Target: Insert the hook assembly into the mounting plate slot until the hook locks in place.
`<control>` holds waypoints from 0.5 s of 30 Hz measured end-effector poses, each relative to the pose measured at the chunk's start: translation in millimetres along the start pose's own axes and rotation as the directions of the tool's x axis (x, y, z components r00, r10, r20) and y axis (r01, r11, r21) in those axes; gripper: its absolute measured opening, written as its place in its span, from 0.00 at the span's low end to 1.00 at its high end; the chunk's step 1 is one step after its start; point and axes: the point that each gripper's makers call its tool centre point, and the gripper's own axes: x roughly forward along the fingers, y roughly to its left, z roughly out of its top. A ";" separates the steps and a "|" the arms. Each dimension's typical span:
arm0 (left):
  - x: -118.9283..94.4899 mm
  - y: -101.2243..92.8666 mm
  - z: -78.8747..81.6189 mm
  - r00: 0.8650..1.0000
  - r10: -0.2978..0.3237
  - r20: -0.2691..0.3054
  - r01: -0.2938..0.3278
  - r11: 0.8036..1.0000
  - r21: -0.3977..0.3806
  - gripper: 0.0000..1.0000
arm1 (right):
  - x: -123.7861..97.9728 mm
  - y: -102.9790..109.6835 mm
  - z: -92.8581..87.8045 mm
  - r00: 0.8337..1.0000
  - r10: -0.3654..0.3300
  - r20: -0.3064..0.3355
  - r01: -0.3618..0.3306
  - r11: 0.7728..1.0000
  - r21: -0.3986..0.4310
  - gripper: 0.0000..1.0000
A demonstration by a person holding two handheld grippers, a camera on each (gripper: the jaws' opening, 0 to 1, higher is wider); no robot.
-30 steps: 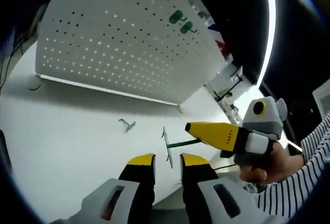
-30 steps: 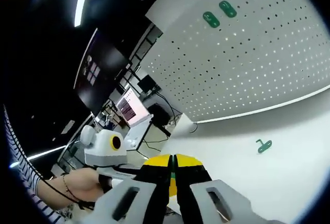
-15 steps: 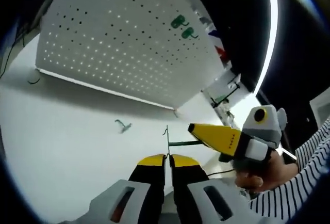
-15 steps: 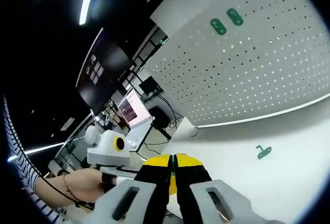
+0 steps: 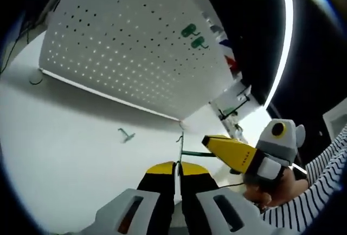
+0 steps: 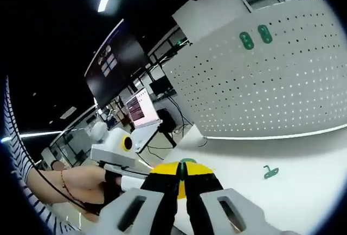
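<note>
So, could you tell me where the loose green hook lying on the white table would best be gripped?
Probably by its straight shank. The loose green hook lies flat on the white table, apart from the pegboard, so coming down from above with the jaws across the shank looks easiest. Finer detail is too small to tell.

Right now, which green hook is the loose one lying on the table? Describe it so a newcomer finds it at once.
Start at the white pegboard standing on the table. The loose hook lies alone on the tabletop in front of its lower edge. Two other hooks hang high on the board; another is held in the tongs.
</note>
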 end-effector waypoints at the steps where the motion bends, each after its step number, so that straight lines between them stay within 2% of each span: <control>1: -0.1 -0.9 1.2 1.000 -0.002 0.004 0.002 1.000 0.004 0.01 | 0.0 -0.3 1.1 1.000 0.000 0.002 0.000 1.000 -0.002 0.00; 6: 0.2 -6.9 4.3 1.000 0.000 0.002 -0.001 0.999 0.039 0.01 | -0.3 -2.1 7.7 1.000 -0.002 0.008 0.002 1.000 -0.003 0.01; 8: 0.3 -7.9 5.8 1.000 0.005 0.001 -0.005 0.998 0.055 0.01 | -0.9 -2.2 10.7 1.000 -0.005 0.013 0.005 1.000 0.005 0.06; 12: -0.9 -9.9 10.8 1.000 0.018 0.008 -0.019 0.995 0.098 0.01 | -4.4 3.9 25.1 0.999 0.018 0.041 -0.020 0.999 0.034 0.07; 15: -2.4 -8.7 15.9 0.999 0.042 0.022 -0.045 0.988 0.148 0.01 | -8.7 5.2 37.8 0.998 0.016 0.068 -0.017 1.000 0.016 0.07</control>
